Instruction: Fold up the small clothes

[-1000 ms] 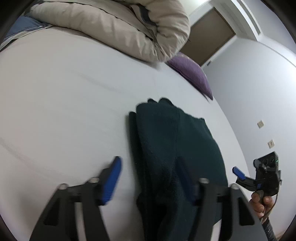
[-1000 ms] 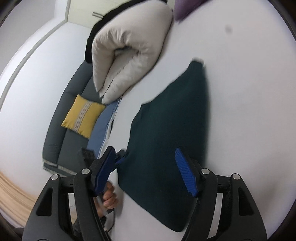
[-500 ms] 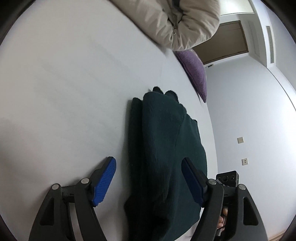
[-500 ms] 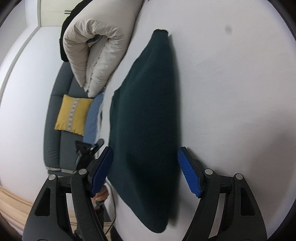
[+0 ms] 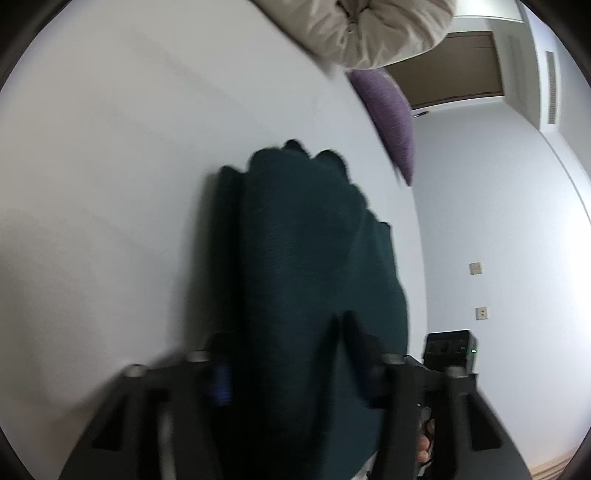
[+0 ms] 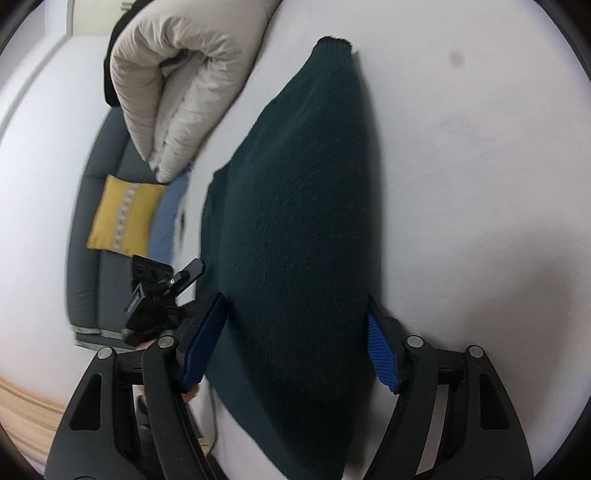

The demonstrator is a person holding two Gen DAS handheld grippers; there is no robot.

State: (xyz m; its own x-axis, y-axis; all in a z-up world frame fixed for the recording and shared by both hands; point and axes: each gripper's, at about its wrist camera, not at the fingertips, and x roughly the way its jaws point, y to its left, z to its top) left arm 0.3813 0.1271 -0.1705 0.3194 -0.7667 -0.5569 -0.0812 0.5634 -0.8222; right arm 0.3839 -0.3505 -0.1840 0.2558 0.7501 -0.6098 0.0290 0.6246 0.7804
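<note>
A dark green knitted garment lies folded lengthwise on the white bed sheet, running away from both cameras. My left gripper is low over the garment's near end. Its jaws are closing, cloth fills the gap, and the blurred pads look to be against it. In the right wrist view the same garment passes between the blue pads of my right gripper. Those jaws are closing too, and each pad stands just off an edge of the cloth. A hand holds each tool.
A rolled beige duvet lies at the far end of the bed, with a purple pillow beside it. A grey sofa with a yellow cushion stands past the bed's left side. A brown door is beyond the bed.
Both grippers have come down and closer to the garment's near end. The left jaws have narrowed sharply around the cloth. The right jaws have narrowed a little.
</note>
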